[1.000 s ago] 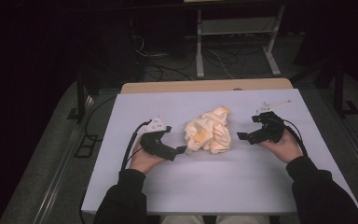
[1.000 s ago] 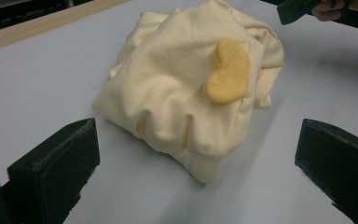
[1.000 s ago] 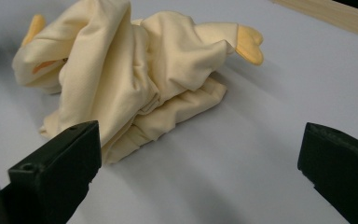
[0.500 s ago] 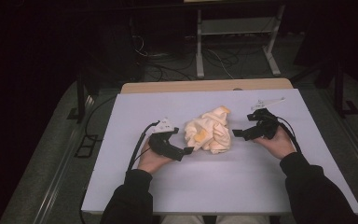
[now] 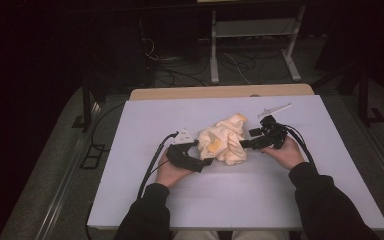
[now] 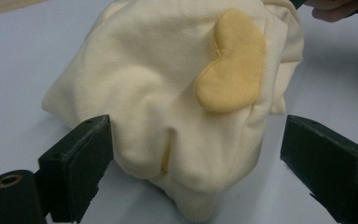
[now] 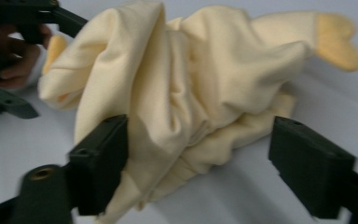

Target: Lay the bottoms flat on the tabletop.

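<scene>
Grippers flank the crumpled cream garment (image 5: 224, 144) at mid-table (image 5: 130, 200). At the left, the left gripper (image 5: 206, 161) has been closing, jaws apart around a cuffed fold beside a yellow patch (image 6: 233, 65), not pinching. The right gripper (image 5: 244, 144) likewise straddles cloth, closing, ungripped. Grasping and spreading remain. No readable writing.

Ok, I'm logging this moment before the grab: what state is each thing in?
Cream garment: crumpled in a heap on the white table.
Left gripper: jaws astride the garment's hem, just been closing, not yet clamped.
Right gripper: jaws astride a fold, just been closing, not yet clamped.
</scene>
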The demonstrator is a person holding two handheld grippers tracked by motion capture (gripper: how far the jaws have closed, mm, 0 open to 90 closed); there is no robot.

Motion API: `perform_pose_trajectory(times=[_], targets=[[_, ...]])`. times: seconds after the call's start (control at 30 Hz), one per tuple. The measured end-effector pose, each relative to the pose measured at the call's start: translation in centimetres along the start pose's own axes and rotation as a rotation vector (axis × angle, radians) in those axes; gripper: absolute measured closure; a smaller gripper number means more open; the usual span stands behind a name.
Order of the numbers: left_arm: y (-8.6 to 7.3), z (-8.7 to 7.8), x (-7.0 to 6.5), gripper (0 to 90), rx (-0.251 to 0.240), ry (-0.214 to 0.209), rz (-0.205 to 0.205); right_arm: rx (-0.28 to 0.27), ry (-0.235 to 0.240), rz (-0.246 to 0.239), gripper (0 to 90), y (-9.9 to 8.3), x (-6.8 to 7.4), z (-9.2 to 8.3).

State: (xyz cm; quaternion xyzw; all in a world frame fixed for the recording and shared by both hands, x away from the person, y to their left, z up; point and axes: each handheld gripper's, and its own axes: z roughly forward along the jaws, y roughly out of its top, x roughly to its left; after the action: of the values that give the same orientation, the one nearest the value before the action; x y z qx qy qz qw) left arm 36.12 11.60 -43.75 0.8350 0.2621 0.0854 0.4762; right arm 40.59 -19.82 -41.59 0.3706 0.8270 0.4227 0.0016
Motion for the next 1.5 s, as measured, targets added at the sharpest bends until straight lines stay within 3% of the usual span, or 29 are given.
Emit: perform_pose_trajectory(times=[0.07,0.1,0.13,0.17,0.2,0.23,0.3,0.33,0.4,0.53,0.6,0.67,0.8,0.97,1.27,1.4,1.5], targets=[[-0.1,0.2,-0.2,11.9,0.02,0.007,0.012,0.015,0.061,0.024,34.8,-0.1,-0.1,0.2],[-0.1,0.3,-0.3,13.2,0.028,0.009,0.019,0.031,0.136,0.035,46.4,-0.3,-0.1,0.3],[-0.1,0.4,-0.4,14.6,0.037,0.013,0.02,0.04,0.163,0.042,49.8,-0.3,-0.1,0.4],[-0.2,0.5,-0.5,14.6,0.047,0.02,0.024,0.04,0.163,0.042,49.8,-0.3,-0.1,0.4],[-0.2,0.6,-0.5,16.0,0.056,0.028,0.027,0.047,0.175,0.05,56.4,-0.3,-0.1,0.5],[-0.3,0.6,-0.5,23.6,0.065,0.039,0.028,0.058,0.198,0.057,69.6,-0.4,0.1,0.6],[-0.3,0.6,-0.5,24.9,0.068,0.051,0.029,0.063,0.199,0.056,73.1,-0.4,0.2,0.7],[-0.4,0.5,-0.5,33.6,0.089,0.093,0.037,0.073,0.171,0.051,80.0,-0.4,0.6,0.7],[-0.4,0.6,-0.3,35.8,0.104,0.11,0.031,0.068,0.163,0.049,80.4,-0.5,0.7,0.6],[-0.7,0.6,0.3,56.5,0.173,0.159,-0.025,0.008,0.155,0.063,83.0,-1.8,1.2,0.2],[-0.7,0.4,0.6,67.4,0.175,0.158,-0.03,0.012,0.119,0.054,84.2,-1.8,1.4,-0.2],[-0.5,0.1,0.5,69.8,0.17,0.16,-0.022,0.003,0.115,0.058,84.2,-1.7,1.6,-0.5],[0.3,-0.6,0.4,71.4,0.156,0.147,-0.018,0.019,0.104,0.065,84.3,-1.6,1.7,-0.5],[1.3,-2.0,0.5,72.8,0.086,0.132,-0.044,0.011,0.075,0.066,84.7,-1.1,1.8,-1.6],[1.9,-3.0,0.6,73.1,0.061,0.131,-0.031,-0.008,0.047,0.049,85.0,-0.1,2.0,-2.7],[2.4,-3.6,0.6,73.2,0.044,0.13,-0.029,-0.029,0.043,0.049,85.3,0.5,2.1,-3.4],[2.8,-4.0,0.5,73.5,0.026,0.124,-0.014,-0.084,0.037,0.048,85.7,1.2,2.2,-4.7]])
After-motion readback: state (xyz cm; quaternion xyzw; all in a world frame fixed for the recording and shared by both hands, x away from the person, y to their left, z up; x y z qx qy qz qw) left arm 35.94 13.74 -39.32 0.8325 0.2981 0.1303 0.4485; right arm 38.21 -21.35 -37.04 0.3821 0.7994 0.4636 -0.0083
